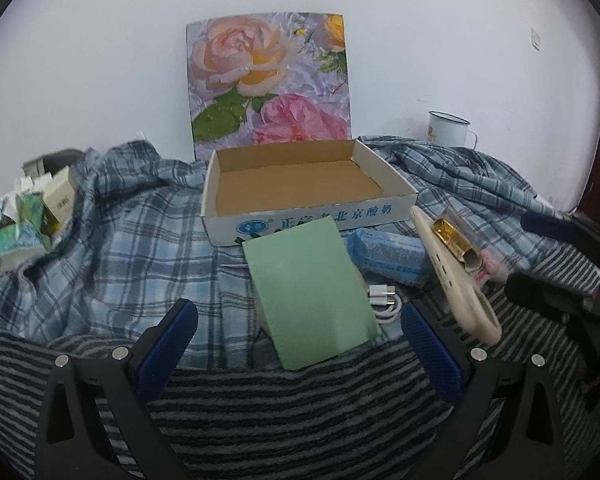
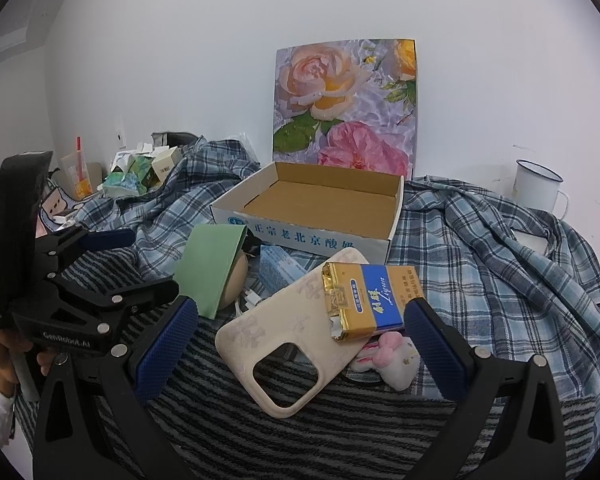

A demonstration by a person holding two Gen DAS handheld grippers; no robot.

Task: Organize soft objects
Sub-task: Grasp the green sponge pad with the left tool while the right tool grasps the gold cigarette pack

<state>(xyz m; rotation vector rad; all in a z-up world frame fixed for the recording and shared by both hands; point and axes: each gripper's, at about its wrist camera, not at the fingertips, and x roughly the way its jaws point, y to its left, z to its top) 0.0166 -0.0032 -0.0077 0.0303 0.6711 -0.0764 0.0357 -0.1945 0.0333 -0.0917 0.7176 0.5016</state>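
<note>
An open white cardboard box (image 1: pixel 307 216) (image 2: pixel 319 236) with a brown floor sits on plaid cloth, nothing inside. A green folded cloth (image 1: pixel 311 292) (image 2: pixel 212 268) lies in front of it, draped over a beige round thing. My left gripper (image 1: pixel 300 344) is open just short of the green cloth, nothing between its fingers. My right gripper (image 2: pixel 301 336) is open around a cream phone case (image 2: pixel 284 340) with a blue and gold cigarette pack (image 2: pixel 371 300) on it. A small pink and white plush (image 2: pixel 391 360) lies beside the case. A blue tissue pack (image 1: pixel 387 256) rests by the box.
A floral board (image 1: pixel 268 80) leans on the wall behind the box. A white enamel mug (image 1: pixel 447 128) stands at the back right. Small cartons (image 1: pixel 28 216) are piled at the left. A white cable (image 1: pixel 383 300) lies near the green cloth. A striped towel (image 1: pixel 300 420) covers the front.
</note>
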